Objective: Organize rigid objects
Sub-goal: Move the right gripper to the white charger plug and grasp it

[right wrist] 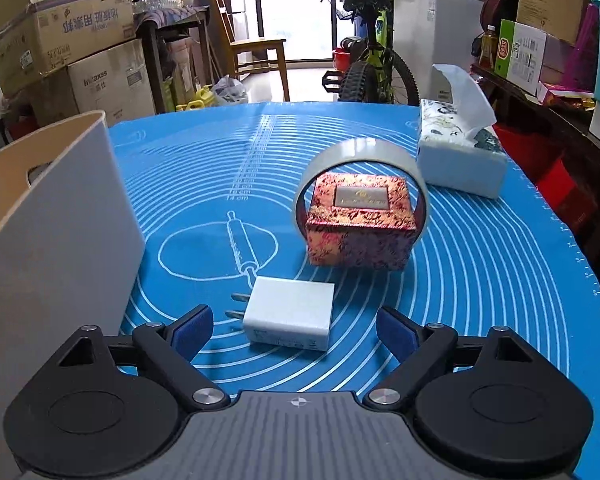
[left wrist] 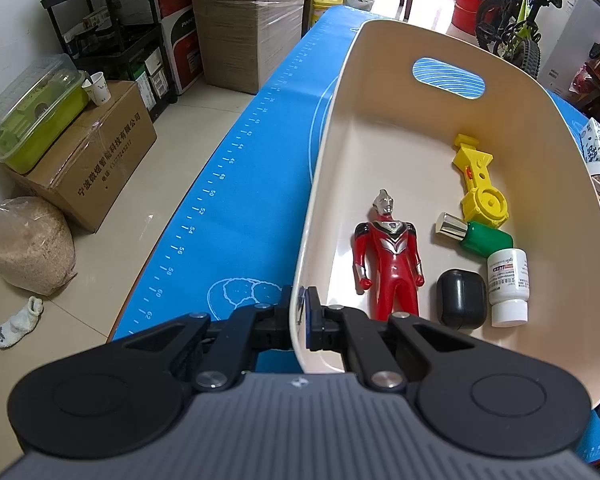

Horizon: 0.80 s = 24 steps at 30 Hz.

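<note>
White USB charger (right wrist: pixel 290 314), prongs leftward, near the mat's (right wrist: pixel 480 280) near edge: light, rigid, slick; best gripped across its flat sides. Right gripper (right wrist: pixel 292 330) spread wide around it. Left gripper (left wrist: pixel 299 318) pinches the bin's (left wrist: pixel 384 80) rim.

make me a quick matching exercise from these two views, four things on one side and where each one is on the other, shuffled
1. red figure
2. white charger
3. left gripper
4. tape roll

A. clamped on the bin wall
B. standing on edge behind the patterned box
C. lying inside the bin
D. on the blue mat between the open right gripper fingers

Pairs: 1-C, 2-D, 3-A, 4-B
</note>
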{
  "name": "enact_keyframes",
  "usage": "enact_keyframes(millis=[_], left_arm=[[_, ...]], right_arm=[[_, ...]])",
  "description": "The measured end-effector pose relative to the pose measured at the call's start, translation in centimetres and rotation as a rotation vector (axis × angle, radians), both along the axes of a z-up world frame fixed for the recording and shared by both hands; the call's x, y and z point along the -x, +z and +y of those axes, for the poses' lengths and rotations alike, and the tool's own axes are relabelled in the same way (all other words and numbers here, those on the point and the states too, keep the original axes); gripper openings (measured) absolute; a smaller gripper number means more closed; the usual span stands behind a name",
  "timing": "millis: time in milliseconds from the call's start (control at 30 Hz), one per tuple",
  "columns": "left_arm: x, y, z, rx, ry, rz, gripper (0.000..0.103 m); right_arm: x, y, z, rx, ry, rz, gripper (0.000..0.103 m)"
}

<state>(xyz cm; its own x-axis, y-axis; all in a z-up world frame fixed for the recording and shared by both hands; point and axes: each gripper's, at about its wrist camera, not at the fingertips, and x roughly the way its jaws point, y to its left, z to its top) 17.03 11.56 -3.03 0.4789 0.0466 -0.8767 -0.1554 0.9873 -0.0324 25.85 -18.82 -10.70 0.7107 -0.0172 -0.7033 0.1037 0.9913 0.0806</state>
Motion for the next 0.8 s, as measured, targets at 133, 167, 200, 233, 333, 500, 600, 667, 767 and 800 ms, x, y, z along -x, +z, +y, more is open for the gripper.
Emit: enact_keyframes(millis=[133, 167, 200, 233, 333, 500, 600, 667, 767, 800], left_arm=[[0.0, 0.0, 0.0, -0.002, -0.002, 0.000, 0.007], [0.0, 0.0, 0.0, -0.003, -0.003, 0.000, 0.007], [0.0, 0.0, -0.1, -0.004, -0.003, 0.000, 0.007], [0.0, 0.0, -0.1, -0.004, -0.003, 0.000, 0.007], [0.0, 0.0, -0.2, -0.006, -0.005, 0.001, 0.007], [0.0, 0.0, -0.2, -0.008, -0.006, 0.001, 0.007], [0.0, 0.0, -0.2, -0.008, -0.005, 0.001, 0.007], [0.0, 0.0, -0.2, -0.007, -0.005, 0.001, 0.007], [-0.1, 0.0, -0.2, -0.005, -0.003, 0.002, 0.007], [-0.1, 0.0, -0.2, -0.006, -0.003, 0.002, 0.007]], right_arm=[[-0.5, -0.6, 0.2, -0.007, 0.012, 0.000, 0.090], [-0.7, -0.7, 0.3, -0.005, 0.017, 0.000, 0.089], [-0.8, -0.9, 0.5, 0.004, 0.021, 0.002, 0.090], [-0.9, -1.0, 0.7, 0.018, 0.024, 0.000, 0.090], [-1.3, -1.2, 1.4, 0.067, 0.036, 0.005, 0.090], [-1.5, -1.1, 1.5, 0.059, 0.033, 0.002, 0.083], [-1.4, -0.8, 1.6, 0.060, 0.055, -0.007, 0.069], [-1.3, -0.7, 1.6, 0.057, 0.054, -0.010, 0.066], [-1.3, -0.7, 1.5, 0.054, 0.057, -0.002, 0.066], [-1.3, -0.6, 1.4, 0.054, 0.056, 0.002, 0.066]])
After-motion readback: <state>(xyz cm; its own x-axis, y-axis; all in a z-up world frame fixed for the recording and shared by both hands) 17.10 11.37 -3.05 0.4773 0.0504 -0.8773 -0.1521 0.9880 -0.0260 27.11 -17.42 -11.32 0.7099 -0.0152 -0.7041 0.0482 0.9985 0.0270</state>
